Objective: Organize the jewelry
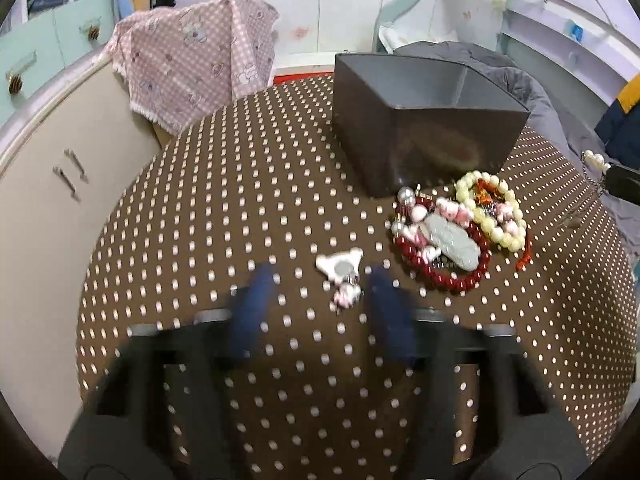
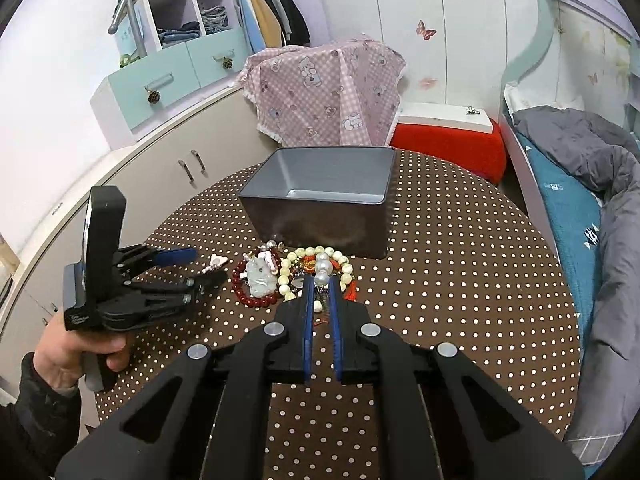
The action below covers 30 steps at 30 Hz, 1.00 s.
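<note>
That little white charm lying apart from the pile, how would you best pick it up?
Come straight down from above with the left gripper, whose jaws are open either side of it. The white charm lies flat on the dotted tablecloth, so pinch across its narrower body rather than the flared end. The pink piece attached should trail along.

A dark box (image 2: 320,204), open-topped and upright, stands on the table with a heap of jewelry (image 1: 460,224) just in front of it. The heap holds a red bead bracelet (image 1: 440,272) ringing a pale jade pendant (image 1: 454,242), a cream bead bracelet (image 1: 494,216), pink pieces and pearls (image 2: 323,267). A white-and-pink charm (image 1: 342,272) lies apart, left of the heap.
</note>
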Tool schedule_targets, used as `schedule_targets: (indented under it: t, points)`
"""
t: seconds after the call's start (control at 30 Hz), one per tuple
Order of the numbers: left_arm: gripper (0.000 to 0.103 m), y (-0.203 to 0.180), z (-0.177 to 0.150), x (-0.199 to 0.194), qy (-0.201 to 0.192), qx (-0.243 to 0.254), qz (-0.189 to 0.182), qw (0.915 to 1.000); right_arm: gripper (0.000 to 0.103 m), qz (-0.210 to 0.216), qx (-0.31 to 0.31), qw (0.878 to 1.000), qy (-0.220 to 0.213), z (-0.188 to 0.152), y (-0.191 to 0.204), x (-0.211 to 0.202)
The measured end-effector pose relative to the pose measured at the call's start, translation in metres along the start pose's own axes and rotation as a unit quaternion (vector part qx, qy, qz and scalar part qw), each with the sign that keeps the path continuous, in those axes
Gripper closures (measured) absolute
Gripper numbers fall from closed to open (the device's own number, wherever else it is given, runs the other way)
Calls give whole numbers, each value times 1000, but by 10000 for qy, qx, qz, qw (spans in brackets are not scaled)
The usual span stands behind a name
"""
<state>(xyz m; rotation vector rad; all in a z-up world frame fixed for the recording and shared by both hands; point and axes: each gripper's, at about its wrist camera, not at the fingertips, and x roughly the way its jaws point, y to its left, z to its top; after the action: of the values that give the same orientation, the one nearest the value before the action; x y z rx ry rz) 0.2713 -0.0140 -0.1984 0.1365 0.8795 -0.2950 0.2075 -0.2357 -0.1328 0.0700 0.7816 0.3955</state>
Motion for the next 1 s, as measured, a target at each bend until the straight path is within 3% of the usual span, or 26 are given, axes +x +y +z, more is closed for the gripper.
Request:
schedule_targets:
  t: [0.03, 0.17, 0.3, 0.43, 0.6, 0.83, 1.0]
  points:
    - [87, 1, 0, 0, 1, 15, -52, 10000, 97, 19, 12, 10000, -20, 2, 0, -1]
    - [88, 7, -1, -8, -97, -178, -284, 9994, 97, 55, -22, 9999, -145, 11, 3, -12]
    - [88, 12, 7, -39, -497, -357, -366, 9975, 97, 124, -103, 9990, -412, 30, 6, -33]
    - [88, 6, 33, -82, -1006, -267, -386, 9938, 97, 109, -203, 9975, -670, 52, 12, -51]
    - [88, -2, 74, -107, -1368, -140, -333, 9899, 97, 92, -316, 9955, -887, 80, 16, -63]
    - [87, -15, 118, -96, -1303, -90, -565, 9898, 97, 108, -259, 9967, -760, 116, 7, -38]
    - [87, -23, 141, -67, -1001, -120, -659, 9927, 97, 162, -87, 9989, -441, 131, -9, -6]
